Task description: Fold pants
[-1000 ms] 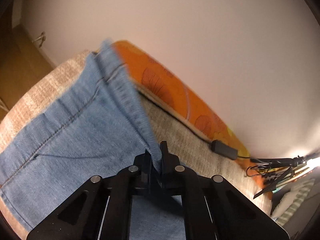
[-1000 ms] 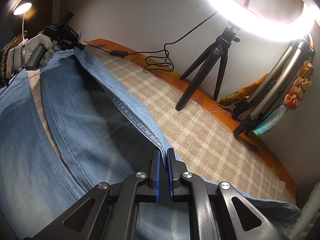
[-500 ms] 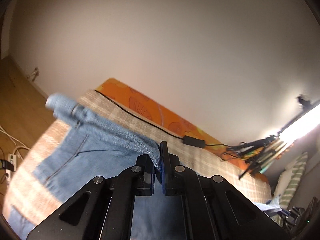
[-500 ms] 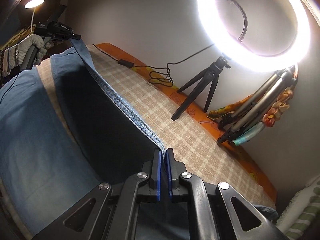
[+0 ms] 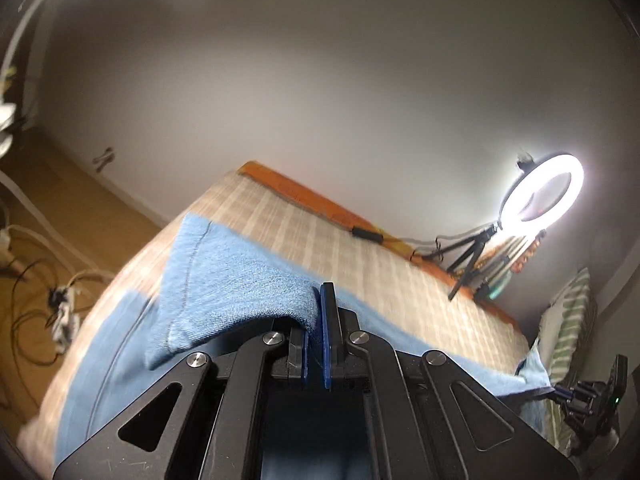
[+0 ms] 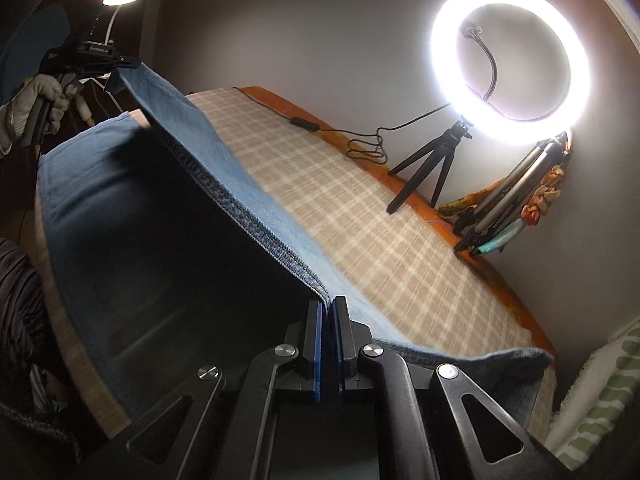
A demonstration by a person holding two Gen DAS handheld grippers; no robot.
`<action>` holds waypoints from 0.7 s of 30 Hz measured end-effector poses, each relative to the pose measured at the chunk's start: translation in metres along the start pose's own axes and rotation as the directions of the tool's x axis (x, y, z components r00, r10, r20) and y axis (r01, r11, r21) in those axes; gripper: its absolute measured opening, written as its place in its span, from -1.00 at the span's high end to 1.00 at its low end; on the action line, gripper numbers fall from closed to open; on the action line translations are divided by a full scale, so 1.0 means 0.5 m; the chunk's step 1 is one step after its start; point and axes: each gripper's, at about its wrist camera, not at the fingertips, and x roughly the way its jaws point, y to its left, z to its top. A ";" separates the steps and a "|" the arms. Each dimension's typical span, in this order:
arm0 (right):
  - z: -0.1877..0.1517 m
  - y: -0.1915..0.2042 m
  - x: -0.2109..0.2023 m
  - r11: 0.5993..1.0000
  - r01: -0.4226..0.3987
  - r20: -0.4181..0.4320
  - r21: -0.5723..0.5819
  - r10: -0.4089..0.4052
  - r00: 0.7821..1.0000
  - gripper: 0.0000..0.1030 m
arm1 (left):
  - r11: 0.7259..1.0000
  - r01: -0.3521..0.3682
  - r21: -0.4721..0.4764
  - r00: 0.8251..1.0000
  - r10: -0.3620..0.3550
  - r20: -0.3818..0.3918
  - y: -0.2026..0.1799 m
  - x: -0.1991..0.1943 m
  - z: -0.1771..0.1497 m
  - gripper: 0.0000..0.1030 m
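Light blue denim pants (image 5: 240,280) (image 6: 168,128) are stretched between both grippers above the plaid-covered bed (image 5: 340,248) (image 6: 360,216). My left gripper (image 5: 318,300) is shut on one end of the lifted edge, and the fabric drapes left from its pads. My right gripper (image 6: 328,308) is shut on the seam at the other end. In the right wrist view the left gripper (image 6: 132,65) shows at top left, held by a gloved hand (image 6: 28,100). The lower layer of the pants lies in shadow on the bed.
A lit ring light (image 6: 508,60) (image 5: 540,196) on a small black tripod (image 6: 432,168) stands at the bed's far edge by the wall, with a cable (image 6: 360,140) and a second folded tripod (image 6: 508,196). Cables and a power strip (image 5: 64,312) lie on the floor.
Both grippers have risen and carried the gripped edge of the pants up and toward the near side, so the upper layer now hangs taut above the bed. The left view has swung to show more wall and floor.
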 end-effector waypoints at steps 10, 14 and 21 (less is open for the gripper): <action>-0.116 0.103 0.012 1.000 -0.004 -0.077 -0.005 0.004 0.997 0.95 | 0.993 -0.026 -0.115 0.999 0.020 -0.046 0.093 -0.045 -0.180 0.94; -0.128 0.121 0.024 1.000 0.019 -0.089 -0.025 -0.022 0.996 0.95 | 0.981 -0.014 -0.192 1.000 0.008 -0.028 0.123 -0.043 -0.193 0.80; -0.129 0.127 0.024 0.999 0.036 -0.097 -0.028 -0.039 0.995 0.95 | 0.923 -0.037 -0.384 0.999 0.045 0.014 0.209 -0.050 -0.177 0.45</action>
